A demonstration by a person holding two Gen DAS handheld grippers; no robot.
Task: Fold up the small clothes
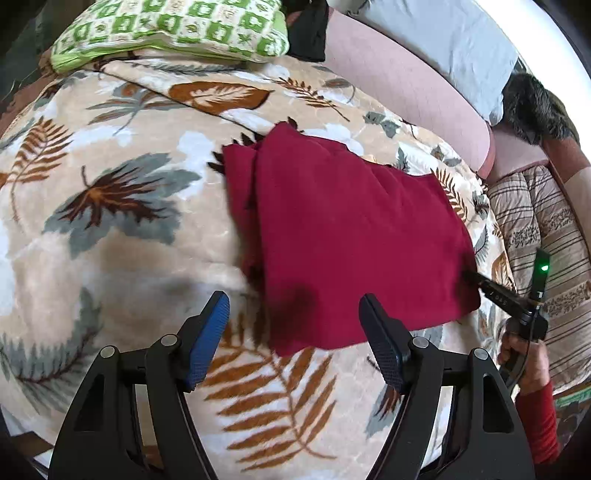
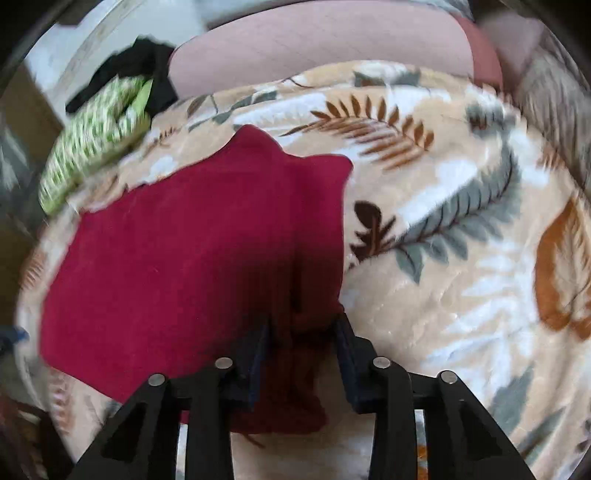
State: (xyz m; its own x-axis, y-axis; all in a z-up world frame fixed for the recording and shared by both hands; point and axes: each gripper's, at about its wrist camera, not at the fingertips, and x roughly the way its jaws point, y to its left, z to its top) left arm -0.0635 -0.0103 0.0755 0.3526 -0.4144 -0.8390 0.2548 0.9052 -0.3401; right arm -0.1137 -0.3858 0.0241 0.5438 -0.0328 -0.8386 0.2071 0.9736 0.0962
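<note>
A dark red garment [image 1: 354,236] lies partly folded on a leaf-print blanket [image 1: 122,229]. Left gripper [image 1: 295,332] hovers just above the garment's near edge, jaws spread wide, nothing betw. them. Right gripper [image 2: 301,354] is at the garment's corner w/ bunched red cloth betw. its narrowed jaws; can't tell if the pads pinch it. Green patterned pillow [image 1: 173,29] sits beyond the garment.

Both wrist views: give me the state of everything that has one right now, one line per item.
Red garment: partly folded, lying flat on the leaf-print blanket.
Left gripper: open, holding nothing, above the garment's near edge.
Right gripper: around the garment's corner; too blurred to tell whether the pads press the bunched cloth.
Green patterned pillow: lying at the blanket's far end.
</note>
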